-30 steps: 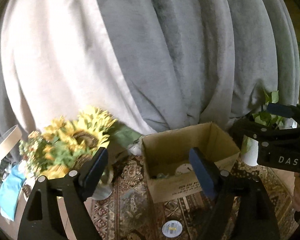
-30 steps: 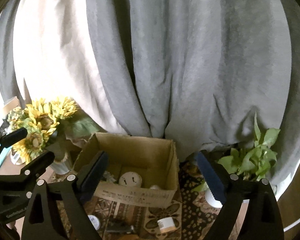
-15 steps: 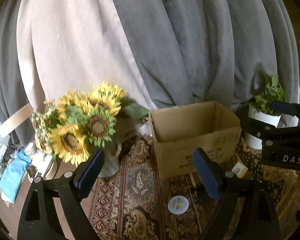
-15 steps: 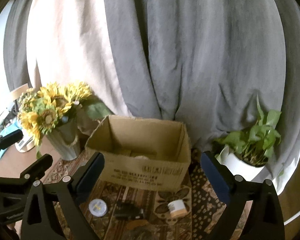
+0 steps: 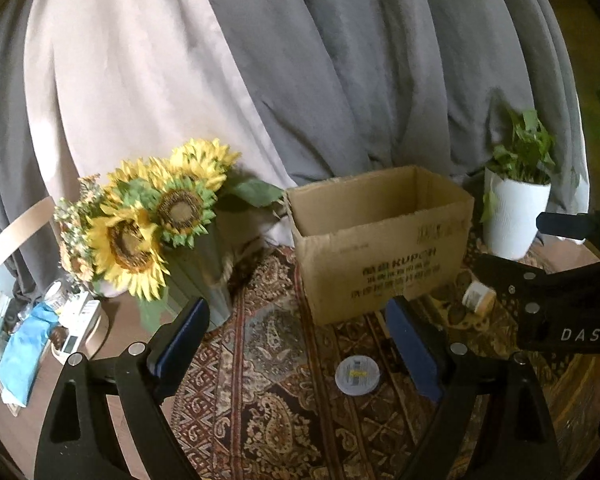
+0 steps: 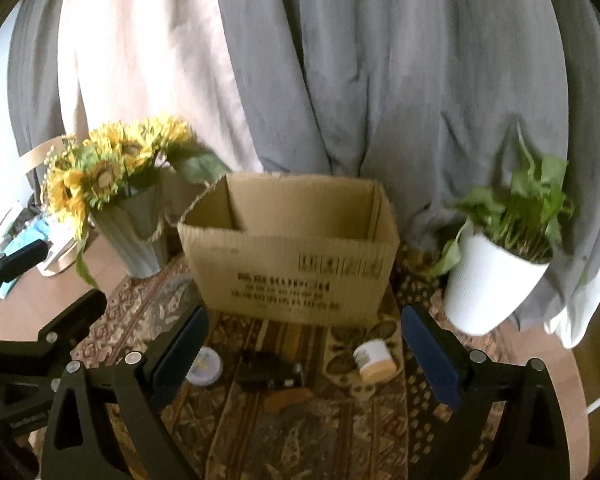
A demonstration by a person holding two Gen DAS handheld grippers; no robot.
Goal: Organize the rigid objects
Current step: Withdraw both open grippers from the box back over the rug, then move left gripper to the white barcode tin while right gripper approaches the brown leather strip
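Note:
An open cardboard box (image 5: 380, 240) (image 6: 288, 256) stands on a patterned rug. In front of it lie a round white lidded tin (image 5: 357, 374) (image 6: 205, 366), a small white jar on its side (image 6: 374, 360) (image 5: 478, 297) and a dark object (image 6: 270, 372). My left gripper (image 5: 300, 340) is open and empty, above the rug just left of the tin. My right gripper (image 6: 304, 348) is open and empty, above the dark object, between the tin and the jar.
A grey vase of sunflowers (image 5: 152, 224) (image 6: 112, 184) stands left of the box. A white potted plant (image 5: 516, 208) (image 6: 496, 264) stands to its right. Grey and cream curtains hang behind. Clutter with a blue cloth (image 5: 20, 352) lies at the far left.
Both grippers have pulled back and dropped lower; the box now shows from the front and its inside is hidden. Both stay open and empty.

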